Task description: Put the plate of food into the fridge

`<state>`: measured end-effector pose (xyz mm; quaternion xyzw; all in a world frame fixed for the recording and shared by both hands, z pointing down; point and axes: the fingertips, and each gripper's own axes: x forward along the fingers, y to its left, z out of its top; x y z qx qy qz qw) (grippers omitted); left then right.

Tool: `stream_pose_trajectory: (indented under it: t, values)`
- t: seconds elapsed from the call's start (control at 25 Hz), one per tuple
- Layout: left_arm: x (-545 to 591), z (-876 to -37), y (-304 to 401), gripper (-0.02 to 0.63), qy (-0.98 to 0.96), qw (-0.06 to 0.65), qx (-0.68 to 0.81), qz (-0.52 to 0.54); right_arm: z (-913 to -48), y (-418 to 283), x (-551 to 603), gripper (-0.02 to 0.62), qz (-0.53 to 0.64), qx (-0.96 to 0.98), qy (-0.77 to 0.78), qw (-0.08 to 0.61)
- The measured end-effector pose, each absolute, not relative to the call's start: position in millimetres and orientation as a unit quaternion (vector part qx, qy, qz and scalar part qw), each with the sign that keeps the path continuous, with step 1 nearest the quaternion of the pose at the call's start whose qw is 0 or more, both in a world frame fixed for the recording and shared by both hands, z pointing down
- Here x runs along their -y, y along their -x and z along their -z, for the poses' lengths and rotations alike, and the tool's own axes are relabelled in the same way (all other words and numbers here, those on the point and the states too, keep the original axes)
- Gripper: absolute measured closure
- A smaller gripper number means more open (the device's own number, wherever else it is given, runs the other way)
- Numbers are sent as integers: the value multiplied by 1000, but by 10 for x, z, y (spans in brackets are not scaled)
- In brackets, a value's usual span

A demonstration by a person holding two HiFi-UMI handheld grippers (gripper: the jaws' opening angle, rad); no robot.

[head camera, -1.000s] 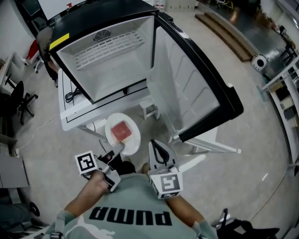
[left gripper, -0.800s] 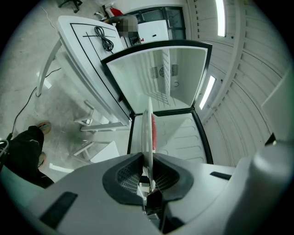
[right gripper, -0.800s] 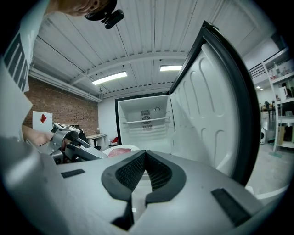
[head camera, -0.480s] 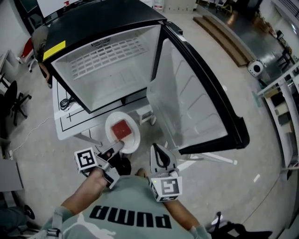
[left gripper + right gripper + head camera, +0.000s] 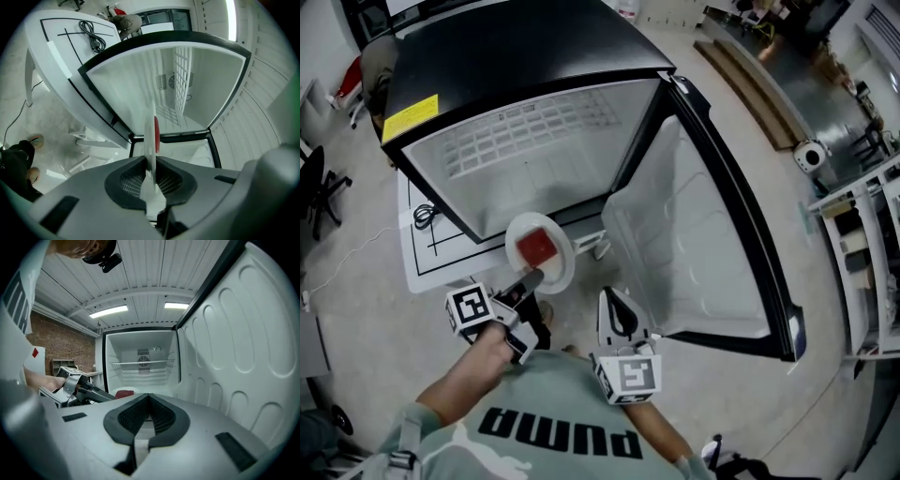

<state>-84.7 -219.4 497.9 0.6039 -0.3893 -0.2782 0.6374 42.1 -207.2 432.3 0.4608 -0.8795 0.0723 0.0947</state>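
Carrying the plate (image 5: 541,251) forward since a second ago, the left gripper (image 5: 528,278) has brought it from over the floor (image 5: 356,319) to the lower front edge of the open fridge (image 5: 516,66), seemingly not yet inside, and the right gripper (image 5: 612,302) has followed beside the open door (image 5: 703,253). The left fingers pinch the plate's near rim, the plate and its red food (image 5: 535,246) lying just beyond them; the right fingers are pressed together, empty.
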Motion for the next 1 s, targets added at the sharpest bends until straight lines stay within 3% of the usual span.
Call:
stream_pose_trajectory:
  t: [0.64, 1.0]
  values:
    - [3178, -5209, 1255, 563, -579, 633, 411, 309, -4218, -96, 2718, 591, -43, 870, -472, 134]
    - [3498, -5379, 1330, 563, -577, 634, 416, 303, -4232, 58, 2925, 591, -39, 867, -483, 121]
